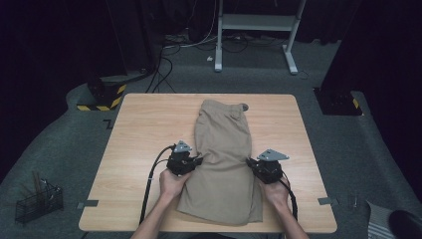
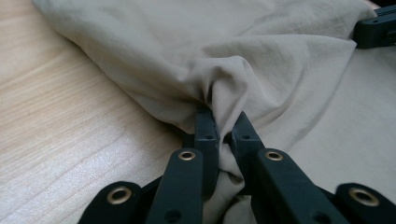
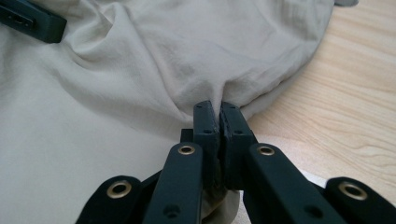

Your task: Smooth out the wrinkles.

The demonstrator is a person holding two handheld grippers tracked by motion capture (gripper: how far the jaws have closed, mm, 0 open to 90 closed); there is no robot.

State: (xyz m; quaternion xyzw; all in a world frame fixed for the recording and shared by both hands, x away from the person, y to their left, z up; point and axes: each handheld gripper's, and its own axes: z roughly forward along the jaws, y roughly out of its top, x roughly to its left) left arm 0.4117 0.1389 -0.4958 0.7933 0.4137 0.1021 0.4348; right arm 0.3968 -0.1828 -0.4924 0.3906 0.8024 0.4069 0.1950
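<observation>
High view: a rectangular wooden table [image 1: 134, 129] with a pale, light-grained top stands on grey carpet in a dim room whose edges fall into darkness. A pair of khaki shorts [image 1: 224, 154] lies lengthwise along the middle of the tabletop, waistband toward the far edge and leg hems toward the person's side. The left gripper [image 1: 198, 160] meets the garment's left edge about halfway along; the right gripper [image 1: 250, 163] meets its right edge level with it. Each is held in a hand, forearms entering from the bottom, a black cable trailing back from each.

Beyond the table stands a white metal frame [image 1: 256, 30] with cables [image 1: 164, 64] strewn on the floor beside it. Yellow-and-black hazard-striped bases [image 1: 102, 97] sit at the far left, and a dark one at the far right. A black wire basket [image 1: 37, 201] rests on the floor at near left. Grey tape marks [image 1: 87, 203] sit near both front corners.

Left gripper view: the black jaws are closed on a bunched fold of the khaki cloth, which rises in a ridge from between them; bare wood shows to the left.

Right gripper view: the jaws are pressed together, pinching the cloth's edge; wood grain shows to the right.
</observation>
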